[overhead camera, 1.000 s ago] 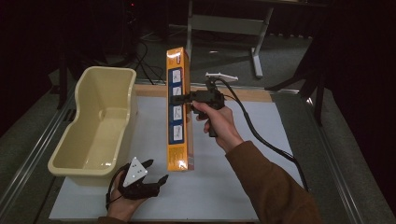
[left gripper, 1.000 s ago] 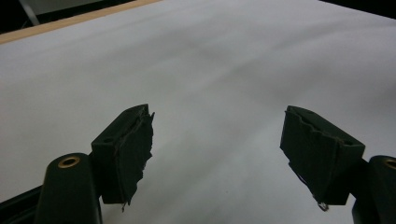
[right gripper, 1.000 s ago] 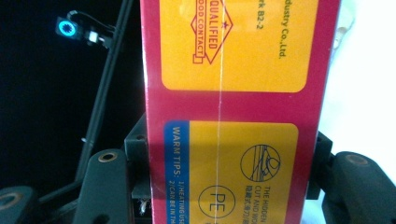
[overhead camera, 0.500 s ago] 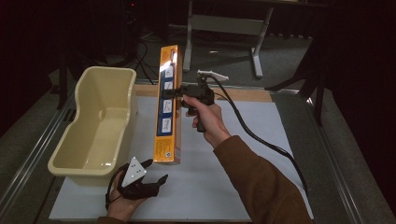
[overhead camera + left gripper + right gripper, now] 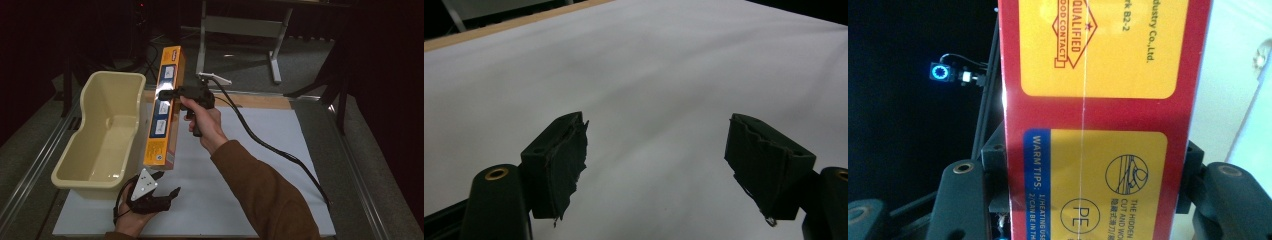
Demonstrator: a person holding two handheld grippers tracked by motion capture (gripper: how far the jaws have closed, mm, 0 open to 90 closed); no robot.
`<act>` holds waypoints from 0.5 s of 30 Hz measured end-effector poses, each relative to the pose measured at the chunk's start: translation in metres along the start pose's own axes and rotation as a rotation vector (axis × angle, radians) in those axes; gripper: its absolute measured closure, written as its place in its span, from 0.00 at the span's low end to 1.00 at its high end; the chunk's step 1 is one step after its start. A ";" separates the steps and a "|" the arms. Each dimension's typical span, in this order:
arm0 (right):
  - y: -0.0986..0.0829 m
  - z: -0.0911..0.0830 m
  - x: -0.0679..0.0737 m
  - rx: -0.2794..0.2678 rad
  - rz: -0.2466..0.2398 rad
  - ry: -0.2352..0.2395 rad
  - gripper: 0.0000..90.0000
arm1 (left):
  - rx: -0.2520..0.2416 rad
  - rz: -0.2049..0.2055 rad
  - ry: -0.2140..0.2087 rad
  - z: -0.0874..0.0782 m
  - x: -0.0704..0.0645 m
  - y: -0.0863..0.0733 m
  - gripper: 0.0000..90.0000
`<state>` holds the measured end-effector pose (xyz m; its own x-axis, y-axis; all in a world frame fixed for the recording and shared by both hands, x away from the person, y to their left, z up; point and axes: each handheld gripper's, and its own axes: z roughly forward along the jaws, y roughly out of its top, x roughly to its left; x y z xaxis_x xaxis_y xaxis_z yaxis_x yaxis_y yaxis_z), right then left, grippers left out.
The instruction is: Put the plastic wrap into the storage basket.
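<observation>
White matte table (image 5: 280, 150); right gripper (image 5: 167, 93) clamps long glossy orange box (image 5: 162, 117).

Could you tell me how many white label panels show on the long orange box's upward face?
3. On the orange box held by the right gripper: one near its far end, one mid-length just beyond the jaws, one nearer the person. The gripper may hide more.

Glossy film-wrapped cardboard box (image 5: 164, 112), smooth cream plastic tub (image 5: 102, 135), matt white table sheet (image 5: 280, 190)
</observation>
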<state>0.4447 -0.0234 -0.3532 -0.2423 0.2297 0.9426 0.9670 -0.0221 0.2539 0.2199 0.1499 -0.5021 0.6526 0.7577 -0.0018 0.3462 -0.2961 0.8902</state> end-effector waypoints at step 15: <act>0.007 0.045 -0.001 -0.018 0.027 -0.046 0.44 | -0.017 0.009 -0.004 -0.001 -0.001 0.001 0.27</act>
<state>0.4554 0.0205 -0.3620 -0.2118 0.2728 0.9385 0.9714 -0.0468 0.2328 0.2190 0.1496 -0.5011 0.6582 0.7528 0.0050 0.3289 -0.2935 0.8976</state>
